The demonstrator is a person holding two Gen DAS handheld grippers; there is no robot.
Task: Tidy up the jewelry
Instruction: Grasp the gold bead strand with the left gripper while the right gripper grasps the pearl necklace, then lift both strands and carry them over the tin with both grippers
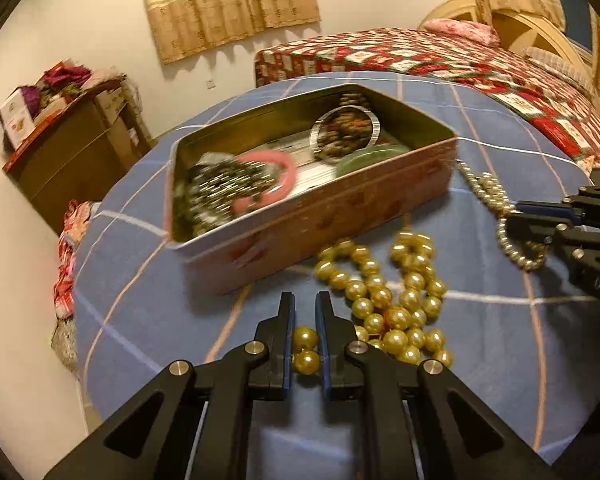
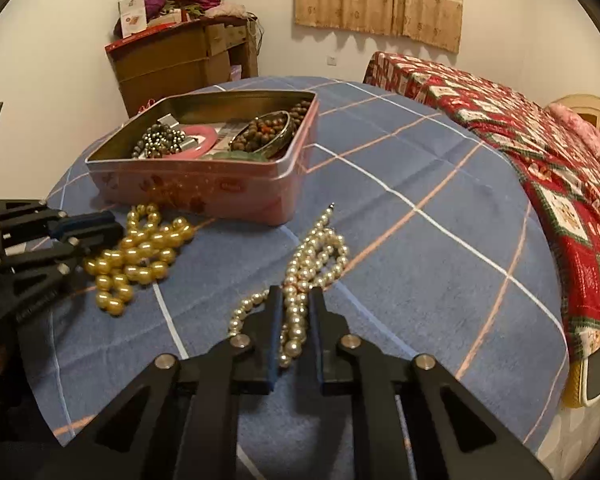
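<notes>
A gold bead necklace [image 1: 396, 300] lies heaped on the blue checked cloth [image 1: 500, 340] in front of a pink tin box [image 1: 340, 216]. My left gripper [image 1: 304, 308] is shut on two gold beads at the near end of the strand. A pale pearl necklace [image 2: 316, 256] lies to the right of the gold bead necklace [image 2: 140, 256]. My right gripper [image 2: 296, 300] is shut on the pearl strand near its lower end. The tin box [image 2: 188, 188] holds dark beads [image 2: 160, 140], a pink bangle [image 2: 204, 136], a green bangle [image 1: 364, 158] and a metal bangle around brown beads [image 2: 264, 134].
The left gripper [image 2: 88, 236] shows at the left edge of the right wrist view, and the right gripper [image 1: 516, 220] at the right edge of the left wrist view. A red patchwork quilt [image 2: 540, 152] lies to the right. A brown cabinet [image 2: 180, 64] stands behind.
</notes>
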